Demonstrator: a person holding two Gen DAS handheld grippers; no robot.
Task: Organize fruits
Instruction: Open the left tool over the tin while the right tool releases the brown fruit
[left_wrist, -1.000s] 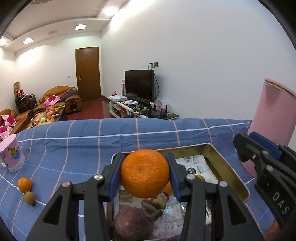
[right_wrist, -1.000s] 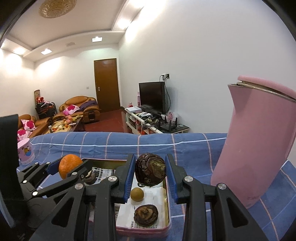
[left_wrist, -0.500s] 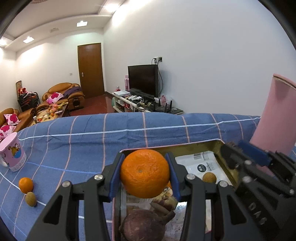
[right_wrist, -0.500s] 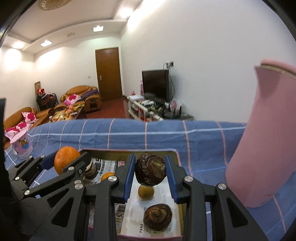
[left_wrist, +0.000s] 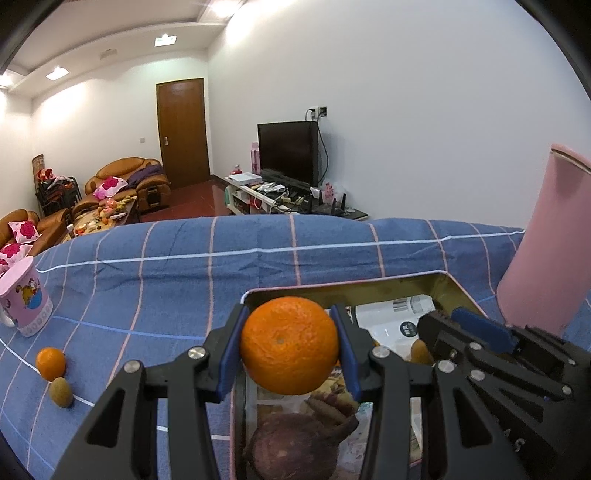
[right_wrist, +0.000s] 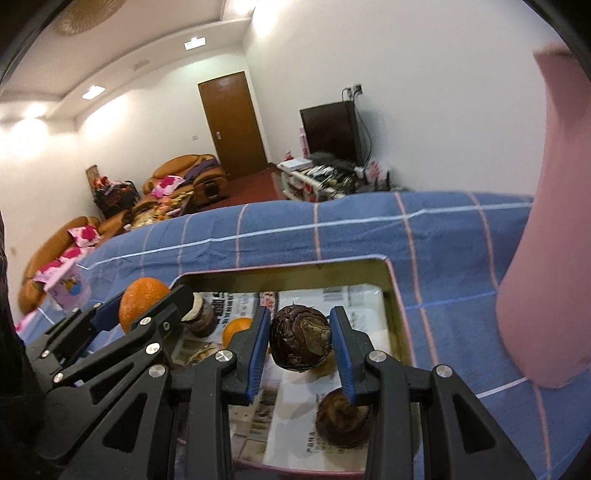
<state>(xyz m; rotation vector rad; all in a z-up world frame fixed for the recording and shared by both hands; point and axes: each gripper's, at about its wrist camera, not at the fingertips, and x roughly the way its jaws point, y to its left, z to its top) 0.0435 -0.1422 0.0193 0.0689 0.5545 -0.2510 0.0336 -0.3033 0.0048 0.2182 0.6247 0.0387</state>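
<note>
My left gripper (left_wrist: 290, 347) is shut on a large orange (left_wrist: 289, 345), held above the near left part of a paper-lined metal tray (left_wrist: 369, 286). My right gripper (right_wrist: 299, 343) is shut on a dark brown scaly fruit (right_wrist: 300, 341) over the same tray (right_wrist: 395, 291). In the tray lie a dark brown fruit (right_wrist: 341, 419), a small orange (right_wrist: 236, 328), a brown-and-white fruit (right_wrist: 201, 319) and a big purple-brown fruit (left_wrist: 291, 446). The right gripper's fingers (left_wrist: 476, 332) show at the right of the left wrist view, and the left gripper (right_wrist: 144, 308) with its orange shows at the left of the right wrist view.
A tall pink container (left_wrist: 543, 251) stands right of the tray. On the blue checked cloth (left_wrist: 177, 280) to the left sit a pink cartoon cup (left_wrist: 24, 301), a small orange (left_wrist: 51, 363) and a kiwi (left_wrist: 61, 392). A living room lies beyond the table's far edge.
The right gripper has sunk with its fruit, tilted and shifted left over the tray, closer to the left gripper. The left gripper has hardly moved.
</note>
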